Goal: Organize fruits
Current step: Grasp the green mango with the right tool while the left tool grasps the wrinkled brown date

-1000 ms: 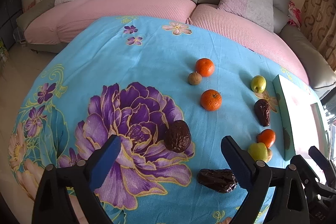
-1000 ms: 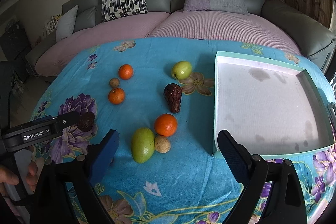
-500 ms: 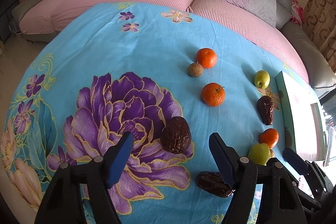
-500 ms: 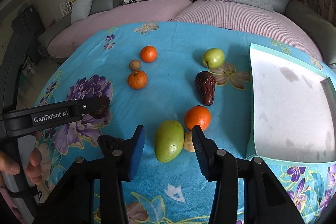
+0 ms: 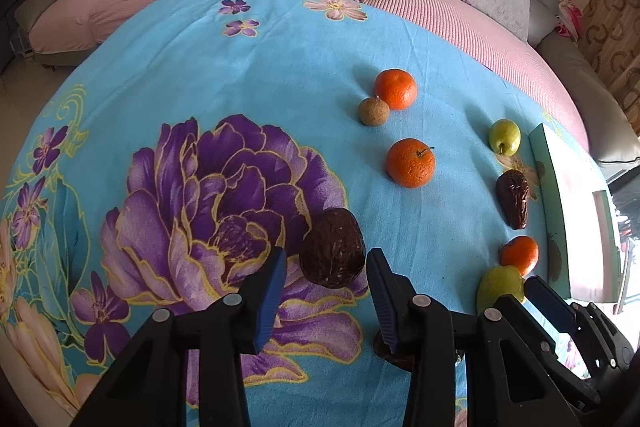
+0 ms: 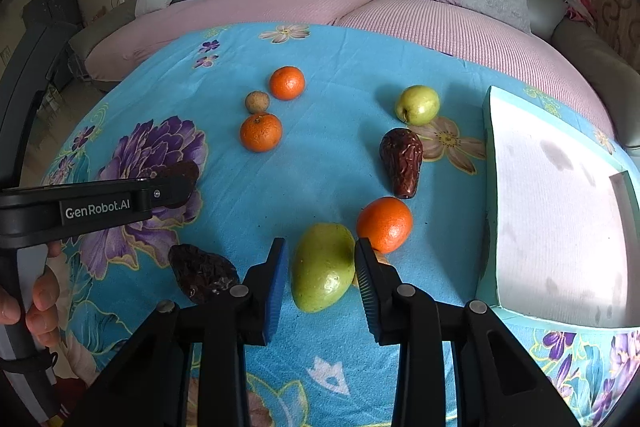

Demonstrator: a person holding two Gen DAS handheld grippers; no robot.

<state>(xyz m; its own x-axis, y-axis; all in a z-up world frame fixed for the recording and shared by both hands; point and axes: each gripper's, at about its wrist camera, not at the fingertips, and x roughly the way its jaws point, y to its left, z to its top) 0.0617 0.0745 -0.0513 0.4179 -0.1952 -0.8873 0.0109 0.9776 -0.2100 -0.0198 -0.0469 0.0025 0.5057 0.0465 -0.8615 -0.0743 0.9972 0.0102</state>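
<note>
A dark wrinkled fruit [image 5: 332,247] lies on the blue floral cloth between the tips of my left gripper [image 5: 326,253], whose jaws stand narrowly open around it with a gap on each side. My right gripper [image 6: 320,242] straddles a green mango [image 6: 322,267] that rests on the cloth. Its right pad meets the skin and a sliver of cloth shows at the left pad. An orange [image 6: 384,225] sits just right of the mango. The teal tray [image 6: 490,187] at the right holds no fruit.
Two oranges [image 6: 287,83] [image 6: 261,132], a small brown fruit [image 6: 257,102], a green apple [image 6: 417,105] and a date [image 6: 401,163] lie further back. Another date [image 6: 202,279] sits left of my right gripper. A hand [image 6: 40,291] holds the left gripper. A sofa curves behind the table.
Both grippers moved forward and down, and their jaws narrowed, the left around the dark wrinkled fruit and the right around the green mango. No fruit has shifted.
</note>
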